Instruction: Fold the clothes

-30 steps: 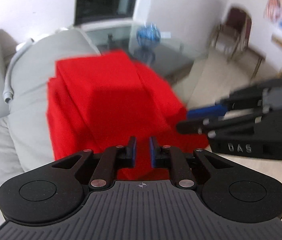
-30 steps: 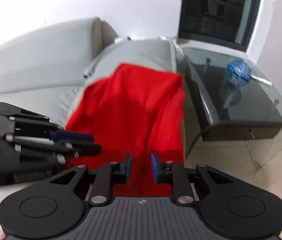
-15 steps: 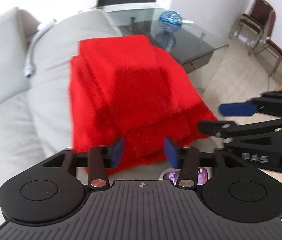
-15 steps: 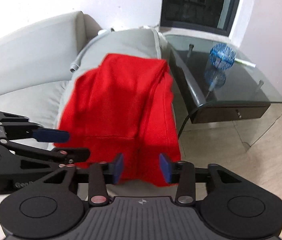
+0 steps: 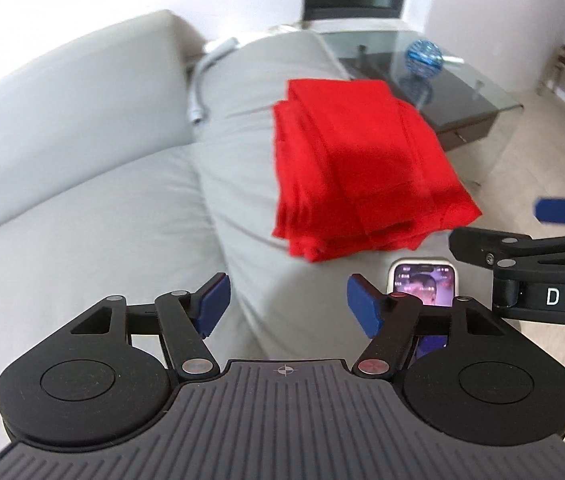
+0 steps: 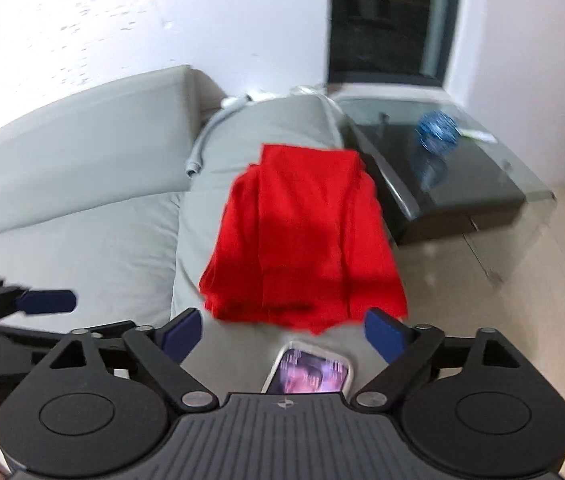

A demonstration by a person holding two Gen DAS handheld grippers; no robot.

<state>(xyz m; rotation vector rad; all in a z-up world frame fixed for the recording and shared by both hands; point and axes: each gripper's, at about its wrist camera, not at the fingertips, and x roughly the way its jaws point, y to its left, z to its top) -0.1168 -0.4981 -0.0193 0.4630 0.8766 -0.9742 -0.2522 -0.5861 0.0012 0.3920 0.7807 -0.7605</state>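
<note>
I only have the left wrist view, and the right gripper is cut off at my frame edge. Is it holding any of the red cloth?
Observer: No. The right gripper has its jaws opening with nothing between them; the folded red garment lies beyond its pads.
Operator: My own gripper hides half the phone. Is it under the cloth?
Observer: No. The phone lies screen up and lit on the grey sofa arm, just short of the garment's near edge.
Operator: Does the cloth run off the table side?
Observer: Its near right corner reaches the arm's edge on the glass table side, with floor showing right beside it.
</note>
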